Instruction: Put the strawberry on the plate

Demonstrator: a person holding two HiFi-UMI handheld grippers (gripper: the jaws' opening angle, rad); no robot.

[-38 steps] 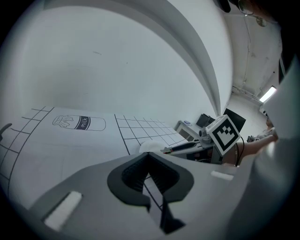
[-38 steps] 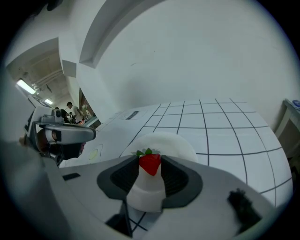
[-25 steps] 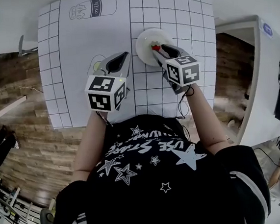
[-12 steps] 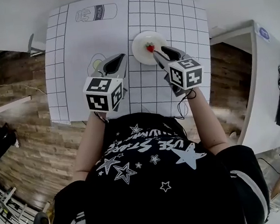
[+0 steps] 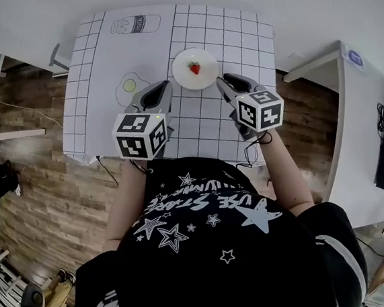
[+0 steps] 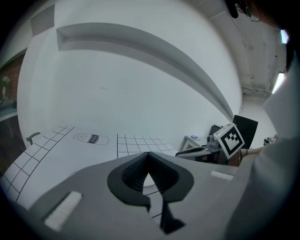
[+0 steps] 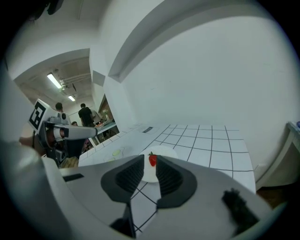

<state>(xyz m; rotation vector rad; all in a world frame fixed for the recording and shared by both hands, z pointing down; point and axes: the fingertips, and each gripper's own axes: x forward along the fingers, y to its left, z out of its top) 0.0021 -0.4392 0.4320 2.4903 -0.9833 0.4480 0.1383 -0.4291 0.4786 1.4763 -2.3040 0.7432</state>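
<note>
A red strawberry [image 5: 194,67] lies in the middle of a small white plate [image 5: 206,77] on the gridded mat. My right gripper [image 5: 224,81] hovers just short of the plate's near right edge. Its jaws are closing with nothing between them. In the right gripper view the strawberry [image 7: 152,160] and plate [image 7: 168,150] show far off through the gap of the right gripper [image 7: 150,163]. My left gripper [image 5: 164,87] is held level with it at the plate's near left, shut and empty. In its own view the left gripper [image 6: 149,155] has its tips touching.
The white mat [image 5: 234,30] carries a fried egg drawing [image 5: 129,86] left of the plate and a milk bottle drawing [image 5: 131,25] at the far left. Wooden floor [image 5: 38,171] lies beyond the table's left edge. A white counter [image 5: 351,120] stands to the right.
The right gripper has drawn back from over the plate, leaving the strawberry lying there. Both grippers have come nearer the body, and the table looks smaller and farther away.
</note>
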